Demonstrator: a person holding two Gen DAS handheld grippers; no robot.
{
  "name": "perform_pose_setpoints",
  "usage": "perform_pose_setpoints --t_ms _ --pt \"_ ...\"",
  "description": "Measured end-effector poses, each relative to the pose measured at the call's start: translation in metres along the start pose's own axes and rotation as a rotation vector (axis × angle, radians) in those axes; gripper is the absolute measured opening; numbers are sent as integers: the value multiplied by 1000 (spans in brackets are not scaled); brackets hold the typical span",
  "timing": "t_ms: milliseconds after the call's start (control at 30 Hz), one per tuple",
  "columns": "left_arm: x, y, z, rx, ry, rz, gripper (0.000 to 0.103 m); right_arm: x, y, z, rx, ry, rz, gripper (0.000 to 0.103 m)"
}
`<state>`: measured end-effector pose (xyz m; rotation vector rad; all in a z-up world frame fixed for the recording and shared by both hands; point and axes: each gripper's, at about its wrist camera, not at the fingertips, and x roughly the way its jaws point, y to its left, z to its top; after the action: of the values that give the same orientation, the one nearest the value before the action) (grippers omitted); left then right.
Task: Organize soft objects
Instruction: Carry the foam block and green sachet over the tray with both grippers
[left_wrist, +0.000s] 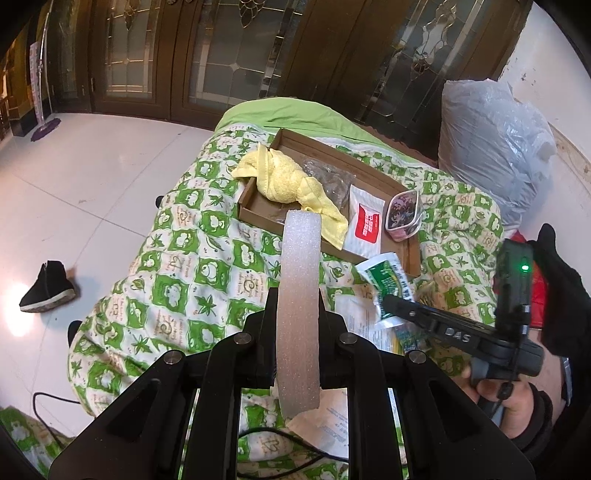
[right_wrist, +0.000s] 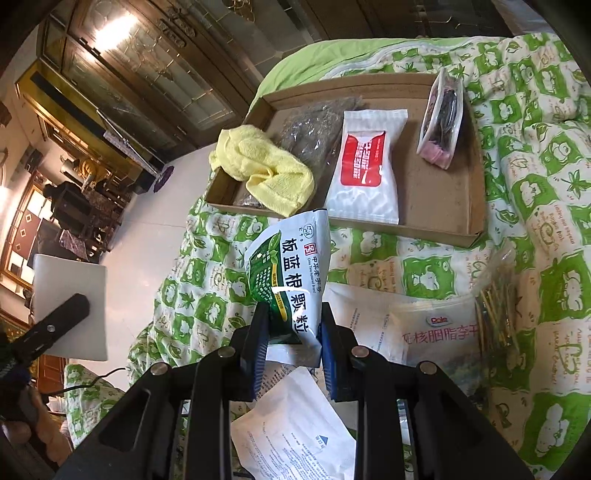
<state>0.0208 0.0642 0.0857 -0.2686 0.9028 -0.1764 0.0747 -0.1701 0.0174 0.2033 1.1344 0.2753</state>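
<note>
The cardboard tray (right_wrist: 436, 206) lies on the quilted bed (right_wrist: 554, 184), its left end near the bed's edge above the white tiled floor (left_wrist: 92, 184). Bare cardboard shows at the tray's right end, between the white-and-red packet (right_wrist: 365, 170) and the near-right corner. A strip of quilt lies open between the tray's near wall and the loose packets close to the grippers.

Left gripper (left_wrist: 297, 317) — fingers clamped on a white foam strip (left_wrist: 300, 280), which rises between them with its far end over the tray's near wall. Right gripper (right_wrist: 291, 325) — fingers closed on the lower part of a green-and-white sachet (right_wrist: 291, 273), which is lifted above the quilt with its top edge just short of the tray wall.

Inside the tray: a crumpled yellow towel (right_wrist: 266, 173) hangs over the left end, a clear bag of dark contents (right_wrist: 314, 129) lies beside it, then the white-and-red packet, then a small patterned pouch (right_wrist: 441, 125) on edge.

On the quilt near the right gripper lie a Dole packet (right_wrist: 439, 328), white printed sheets (right_wrist: 295, 435) and a clear bag of thin sticks (right_wrist: 495, 306).
</note>
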Motion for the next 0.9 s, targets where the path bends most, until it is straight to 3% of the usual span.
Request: perform_pose_setpoints --t_ms 200,467,900 --pt "25 5 4 12 23 -20 14 -18 -13 4 14 -50 -45 25" --pt "63 4 26 49 62 -43 14 -12 -34 12 77 -39 -61 25" --pt "123 16 75 93 139 7 14 -13 -30 55 -16 -10 -93 25"
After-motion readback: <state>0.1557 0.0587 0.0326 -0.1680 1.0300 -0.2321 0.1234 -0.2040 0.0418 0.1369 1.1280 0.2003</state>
